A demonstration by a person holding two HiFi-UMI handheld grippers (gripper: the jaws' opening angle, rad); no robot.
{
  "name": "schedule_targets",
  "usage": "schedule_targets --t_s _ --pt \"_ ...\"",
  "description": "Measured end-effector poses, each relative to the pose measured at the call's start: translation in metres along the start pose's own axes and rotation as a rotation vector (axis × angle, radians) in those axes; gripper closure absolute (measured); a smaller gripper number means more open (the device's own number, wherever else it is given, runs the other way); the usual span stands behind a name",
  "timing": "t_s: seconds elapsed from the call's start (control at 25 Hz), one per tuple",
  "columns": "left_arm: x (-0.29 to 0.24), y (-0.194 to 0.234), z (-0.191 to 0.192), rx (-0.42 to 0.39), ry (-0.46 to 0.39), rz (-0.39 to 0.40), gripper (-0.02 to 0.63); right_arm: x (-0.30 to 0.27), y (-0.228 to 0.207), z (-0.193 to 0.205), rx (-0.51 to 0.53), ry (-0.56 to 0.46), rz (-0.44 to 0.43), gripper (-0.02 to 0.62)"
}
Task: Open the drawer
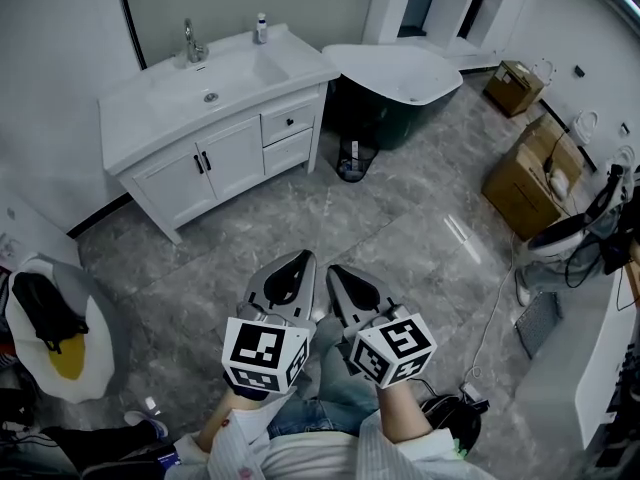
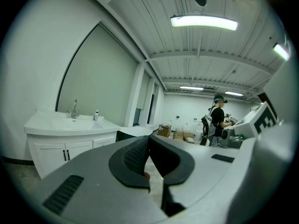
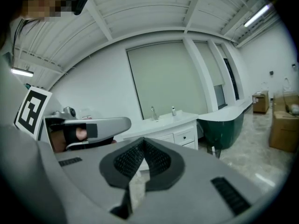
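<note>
Head view: closed drawer (image 1: pixel 288 122) far ahead of left tool (image 1: pixel 300 260) and right tool (image 1: pixel 336 272), both pinched together, empty.

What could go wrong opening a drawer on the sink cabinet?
1. The left gripper and right gripper are shut and far from the cabinet; they may bump the knob unless one opens first.
2. The top drawer sits above a lower drawer, beside two doors, so the wrong handle could get pulled.
3. A bin stands on the floor near the drawers; a foot might knock it.
</note>
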State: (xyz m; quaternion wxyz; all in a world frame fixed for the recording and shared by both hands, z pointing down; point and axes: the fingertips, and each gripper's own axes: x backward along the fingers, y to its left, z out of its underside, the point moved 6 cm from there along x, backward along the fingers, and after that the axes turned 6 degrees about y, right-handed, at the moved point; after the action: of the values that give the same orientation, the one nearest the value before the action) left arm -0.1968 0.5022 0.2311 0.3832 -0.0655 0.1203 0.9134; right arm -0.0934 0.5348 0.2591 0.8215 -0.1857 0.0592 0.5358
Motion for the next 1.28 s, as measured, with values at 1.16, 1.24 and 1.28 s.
schedule_targets --t_s 1.16,1.24,1.28 --pt "-0.238 0.022 -0.075 0.026 -0.020 -0.186 0.589 -0.112 -0.222 -0.102 0.023 0.067 -0.167 0.586" --pt "-0.251 0.023 -0.080 0.030 -0.028 -0.205 0.589 -0.117 -0.234 -0.109 0.035 0.067 -0.180 0.586" --pt "-0.257 0.024 -0.082 0.031 -0.032 -0.213 0.589 -0.119 -0.240 -0.112 0.040 0.068 -0.187 0.586"
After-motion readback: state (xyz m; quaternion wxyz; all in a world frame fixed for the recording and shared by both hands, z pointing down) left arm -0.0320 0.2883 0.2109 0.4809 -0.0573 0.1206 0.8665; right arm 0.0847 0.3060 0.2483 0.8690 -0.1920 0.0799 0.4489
